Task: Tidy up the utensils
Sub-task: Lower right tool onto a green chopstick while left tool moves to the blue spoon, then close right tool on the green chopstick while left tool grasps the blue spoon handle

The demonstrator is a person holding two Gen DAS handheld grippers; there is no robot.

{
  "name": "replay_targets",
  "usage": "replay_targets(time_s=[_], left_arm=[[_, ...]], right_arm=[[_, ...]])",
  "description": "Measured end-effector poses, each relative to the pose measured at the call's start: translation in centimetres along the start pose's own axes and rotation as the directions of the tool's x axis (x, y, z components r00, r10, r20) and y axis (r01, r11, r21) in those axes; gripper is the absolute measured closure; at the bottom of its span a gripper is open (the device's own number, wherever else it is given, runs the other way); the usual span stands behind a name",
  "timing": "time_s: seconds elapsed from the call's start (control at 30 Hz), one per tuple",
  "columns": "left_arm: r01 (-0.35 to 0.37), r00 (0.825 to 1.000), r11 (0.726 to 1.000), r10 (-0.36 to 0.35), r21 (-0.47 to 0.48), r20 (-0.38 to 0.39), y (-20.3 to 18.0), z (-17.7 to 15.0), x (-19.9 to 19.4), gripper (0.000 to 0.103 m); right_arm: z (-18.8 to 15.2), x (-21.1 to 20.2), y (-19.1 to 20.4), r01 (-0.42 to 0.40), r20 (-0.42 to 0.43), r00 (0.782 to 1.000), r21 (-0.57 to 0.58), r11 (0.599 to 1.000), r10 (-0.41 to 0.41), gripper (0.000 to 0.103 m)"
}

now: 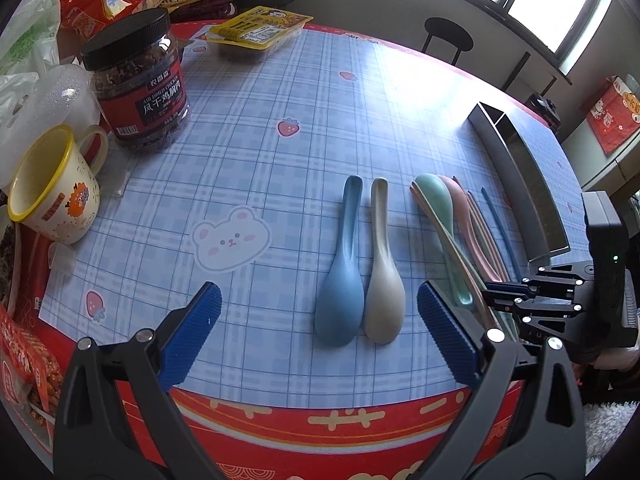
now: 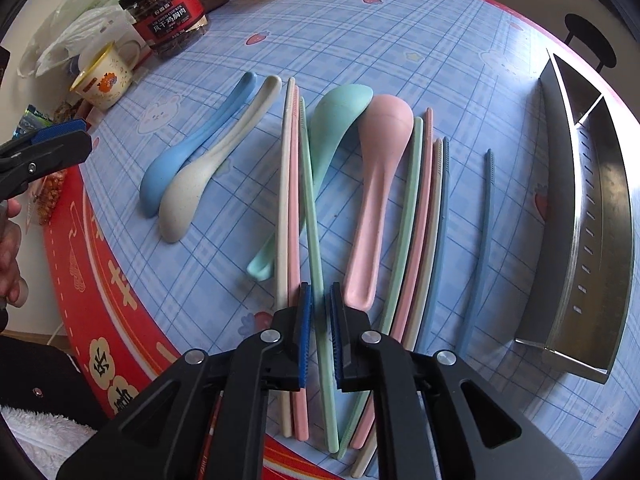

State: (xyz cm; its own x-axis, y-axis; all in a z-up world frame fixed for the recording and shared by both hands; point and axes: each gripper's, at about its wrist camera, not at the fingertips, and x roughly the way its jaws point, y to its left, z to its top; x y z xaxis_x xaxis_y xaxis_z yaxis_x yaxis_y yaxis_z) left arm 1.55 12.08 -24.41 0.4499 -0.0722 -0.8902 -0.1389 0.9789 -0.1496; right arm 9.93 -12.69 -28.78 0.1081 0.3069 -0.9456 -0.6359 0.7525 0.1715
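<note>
A blue spoon (image 1: 340, 300) and a beige spoon (image 1: 384, 300) lie side by side on the checked tablecloth, under my wide-open left gripper (image 1: 318, 292), which holds nothing. To their right lie a green spoon (image 2: 340, 120), a pink spoon (image 2: 380, 160) and several pastel chopsticks. My right gripper (image 2: 320, 288) points down over a green chopstick (image 2: 310, 200). The chopstick runs through the narrow gap between the jaws, and the pads stand just off it. A steel utensil holder (image 2: 592, 220) lies on its side at the far right.
A yellow-rimmed mug (image 1: 52, 196), a black-lidded snack jar (image 1: 140, 80), plastic bags and snack packs crowd the table's left and back. A yellow food tray (image 1: 260, 26) sits at the far edge. The red table border (image 1: 320, 420) runs close below the grippers. A black stool (image 1: 448, 34) stands beyond the table.
</note>
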Motion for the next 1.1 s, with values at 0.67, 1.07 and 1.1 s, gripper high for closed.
replay_targets(time_s=[0.67,1.07,1.1], left_arm=[[0.09,0.987,0.996,-0.086,0.021,-0.133,0.6,0.8,6.3,0.054],[0.156,0.975,0.987,-0.158,-0.023,-0.157,0.2,2.2,8.4,0.064],[0.177,0.97,0.984,-0.179,-0.029,-0.163,0.0,2.2,8.6,0.07]], right_arm=[[-1.1,-0.4,-1.3,-0.057,0.043,0.998,0.086,0.995,0.054,0.089],[-1.3,-0.4,-1.7,-0.077,0.054,0.996,0.099,0.992,0.072,0.089],[-1.3,-0.4,-1.7,-0.078,0.054,0.996,0.099,0.992,0.072,0.089]])
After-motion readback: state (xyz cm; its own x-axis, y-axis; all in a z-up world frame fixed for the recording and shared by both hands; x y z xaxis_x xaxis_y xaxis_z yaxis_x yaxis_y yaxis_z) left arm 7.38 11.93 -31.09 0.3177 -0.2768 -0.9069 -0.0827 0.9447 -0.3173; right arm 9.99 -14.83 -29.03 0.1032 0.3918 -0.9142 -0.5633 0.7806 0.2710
